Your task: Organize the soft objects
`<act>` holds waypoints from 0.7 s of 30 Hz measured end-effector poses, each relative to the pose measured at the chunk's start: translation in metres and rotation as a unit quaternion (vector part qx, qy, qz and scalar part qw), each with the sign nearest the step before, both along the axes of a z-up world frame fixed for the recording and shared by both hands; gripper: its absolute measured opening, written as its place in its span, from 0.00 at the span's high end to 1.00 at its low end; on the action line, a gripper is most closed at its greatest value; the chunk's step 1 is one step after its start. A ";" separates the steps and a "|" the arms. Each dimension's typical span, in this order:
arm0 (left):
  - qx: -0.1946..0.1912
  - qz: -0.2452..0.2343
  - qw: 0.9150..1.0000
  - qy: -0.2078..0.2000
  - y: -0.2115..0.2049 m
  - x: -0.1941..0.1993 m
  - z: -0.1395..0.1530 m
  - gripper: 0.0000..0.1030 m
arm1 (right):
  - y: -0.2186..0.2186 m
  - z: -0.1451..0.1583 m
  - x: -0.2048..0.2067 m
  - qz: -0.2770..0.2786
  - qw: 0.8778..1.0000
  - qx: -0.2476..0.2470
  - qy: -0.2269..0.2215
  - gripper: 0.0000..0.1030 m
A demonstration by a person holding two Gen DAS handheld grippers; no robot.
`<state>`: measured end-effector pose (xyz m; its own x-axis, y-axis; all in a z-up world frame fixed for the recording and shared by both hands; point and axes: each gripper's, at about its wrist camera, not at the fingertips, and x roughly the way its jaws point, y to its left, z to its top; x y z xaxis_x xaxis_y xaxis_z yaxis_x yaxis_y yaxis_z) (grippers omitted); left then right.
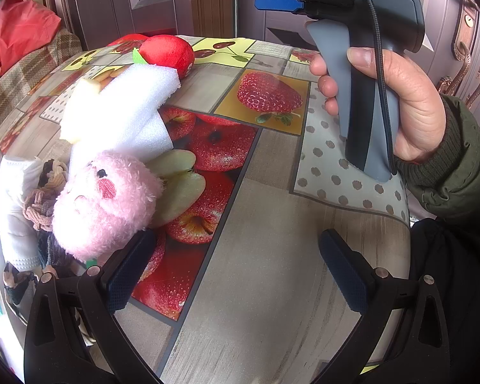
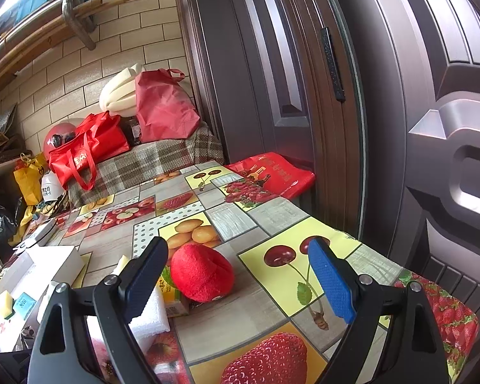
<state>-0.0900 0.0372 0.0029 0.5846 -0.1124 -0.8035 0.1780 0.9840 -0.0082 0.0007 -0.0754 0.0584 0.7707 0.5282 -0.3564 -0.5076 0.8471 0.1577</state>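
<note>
Fruit-print tablecloth (image 1: pixel 272 211); both tools apparently agape

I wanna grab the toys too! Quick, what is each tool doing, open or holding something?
Left tool: open, holding nothing, beside the pink plush.
Right tool: open, holding nothing, red plush just ahead.

A table (image 1: pixel 272 198) under a fruit-print cloth carries the things. On its left lie a pink plush toy (image 1: pixel 105 198) and white foam pieces (image 1: pixel 124 108); a red plush fruit (image 2: pixel 201 272) sits farther back.
</note>
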 end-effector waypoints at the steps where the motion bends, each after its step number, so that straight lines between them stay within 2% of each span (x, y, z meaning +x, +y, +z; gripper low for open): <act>1: 0.000 0.000 1.000 0.000 0.000 0.000 0.000 0.01 | 0.000 0.000 0.000 0.000 1.000 0.000 0.000 0.13; 21: 0.000 0.000 1.000 0.000 0.000 0.000 0.000 0.01 | 0.002 -0.002 -0.001 0.000 1.000 0.000 -0.004 0.13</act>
<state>-0.0900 0.0372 0.0032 0.5848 -0.1122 -0.8034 0.1778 0.9840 -0.0080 -0.0007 -0.0732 0.0566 0.7731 0.5284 -0.3508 -0.5089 0.8469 0.1540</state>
